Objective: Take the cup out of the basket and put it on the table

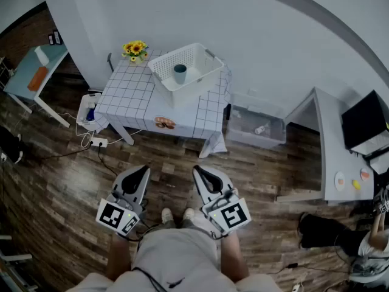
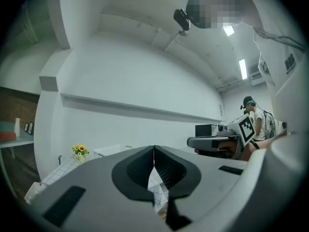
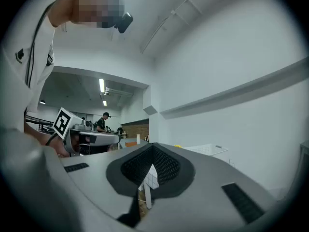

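1. The cup (image 1: 180, 73) stands upright inside the white basket (image 1: 207, 70). The basket sits on the far right part of the counter (image 1: 130, 99), which has a checked cloth.
2. Both grippers are on the near side of the counter and well apart from it, above the wooden floor (image 1: 61, 181). The person stands facing the counter.
3. From the grippers the cup lies straight ahead, beyond the counter's near edge. It is closer to the right gripper's line than to the left's, so the right hand looks the nearer one.
4. The left gripper (image 1: 140, 171) points level toward the counter. Its jaws are pressed together with nothing between them.
5. The right gripper (image 1: 200, 173) also points level toward the counter, beside the left one. Its jaws are likewise pressed together and empty.
6. The cup's long axis runs up and down, and the basket wall stands between it and the near side of the counter. A level reach would probably meet that wall first.
7. The likely move is to step up to the counter, spread the right gripper's jaws, and come in over the basket rim to take the cup by its side.
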Action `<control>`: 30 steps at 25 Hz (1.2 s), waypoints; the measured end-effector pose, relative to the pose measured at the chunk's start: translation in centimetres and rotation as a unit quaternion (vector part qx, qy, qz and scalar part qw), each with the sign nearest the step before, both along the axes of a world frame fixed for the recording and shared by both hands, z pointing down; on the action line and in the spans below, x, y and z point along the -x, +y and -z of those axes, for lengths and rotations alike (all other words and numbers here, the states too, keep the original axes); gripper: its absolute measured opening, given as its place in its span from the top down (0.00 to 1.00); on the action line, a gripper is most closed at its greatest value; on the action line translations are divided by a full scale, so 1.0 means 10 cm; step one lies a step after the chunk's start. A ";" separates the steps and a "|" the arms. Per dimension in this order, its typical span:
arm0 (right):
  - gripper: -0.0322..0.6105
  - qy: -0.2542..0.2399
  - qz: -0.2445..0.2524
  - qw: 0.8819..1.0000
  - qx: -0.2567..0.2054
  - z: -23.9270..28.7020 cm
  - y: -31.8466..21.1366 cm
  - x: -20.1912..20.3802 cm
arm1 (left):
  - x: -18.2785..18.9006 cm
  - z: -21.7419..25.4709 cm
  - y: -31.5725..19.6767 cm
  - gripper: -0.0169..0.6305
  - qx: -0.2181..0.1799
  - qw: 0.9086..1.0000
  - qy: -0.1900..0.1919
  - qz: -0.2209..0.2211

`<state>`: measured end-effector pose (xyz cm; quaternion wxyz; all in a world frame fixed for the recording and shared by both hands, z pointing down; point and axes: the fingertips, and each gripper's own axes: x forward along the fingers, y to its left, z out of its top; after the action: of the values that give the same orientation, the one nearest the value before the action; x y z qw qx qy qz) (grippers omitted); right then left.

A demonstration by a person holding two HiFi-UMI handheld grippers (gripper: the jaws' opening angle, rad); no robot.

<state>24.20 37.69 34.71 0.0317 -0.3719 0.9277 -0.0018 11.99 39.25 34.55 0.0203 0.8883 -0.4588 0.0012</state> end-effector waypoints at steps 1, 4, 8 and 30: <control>0.93 0.000 0.001 1.000 0.001 0.00 0.00 -0.01 | -0.01 0.00 -0.01 0.96 0.000 1.000 0.000 0.000; 0.93 0.001 0.003 1.000 0.000 -0.01 -0.02 -0.02 | -0.03 0.00 -0.03 0.96 0.000 1.000 0.000 0.000; 0.93 -0.007 0.000 1.000 0.002 -0.01 -0.07 -0.06 | -0.04 0.00 -0.06 0.96 0.000 1.000 0.000 0.004; 0.93 -0.023 0.031 0.999 0.006 0.06 -0.34 -0.30 | -0.39 0.09 -0.29 0.96 -0.003 1.000 -0.010 0.028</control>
<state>27.18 34.29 34.14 0.0506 -0.3431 0.9378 -0.0165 15.93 36.37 33.68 0.0129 0.8753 -0.4834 0.0085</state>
